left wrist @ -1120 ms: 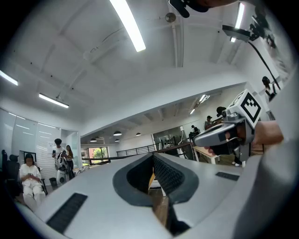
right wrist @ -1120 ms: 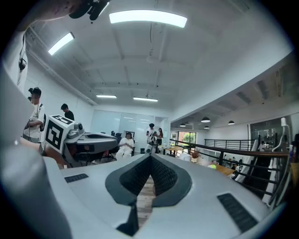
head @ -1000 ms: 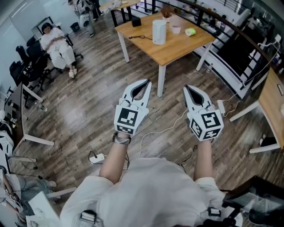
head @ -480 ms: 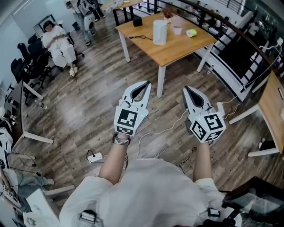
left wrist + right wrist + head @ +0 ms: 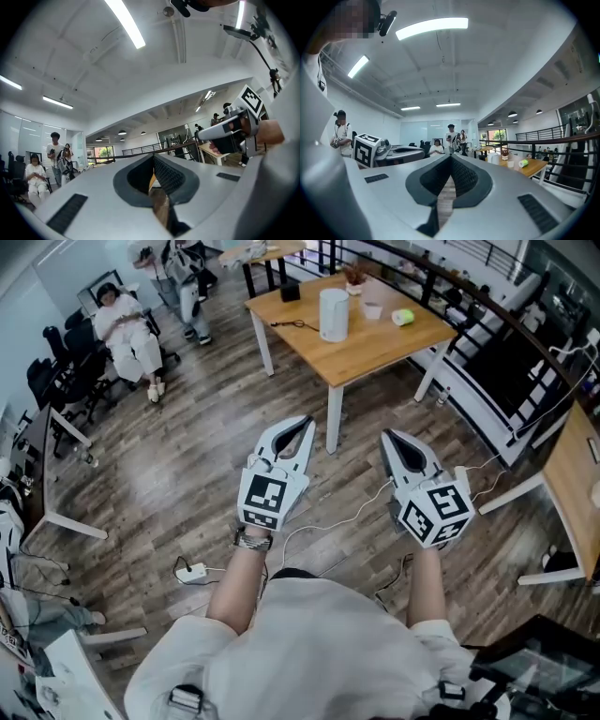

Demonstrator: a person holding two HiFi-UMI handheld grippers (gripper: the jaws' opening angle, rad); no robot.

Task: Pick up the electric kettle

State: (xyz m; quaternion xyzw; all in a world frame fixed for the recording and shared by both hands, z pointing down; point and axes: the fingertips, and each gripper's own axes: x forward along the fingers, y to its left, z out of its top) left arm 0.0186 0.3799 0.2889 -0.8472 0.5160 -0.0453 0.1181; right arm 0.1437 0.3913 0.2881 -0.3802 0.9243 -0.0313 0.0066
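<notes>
Across plank floor (image 5: pixel 169 474), wood table (image 5: pixel 367 349) w/ kettle (image 5: pixel 334 315)

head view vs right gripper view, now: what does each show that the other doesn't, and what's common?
Head view only: the power strip and cables on the wood floor, and the wearer's forearm.

Right gripper view only: the ceiling light strips, and a look along its own jaws, closed with nothing between them.

Both: the white electric kettle and the green roll on the wooden table, the left gripper, the right gripper, and a seated person.
</notes>
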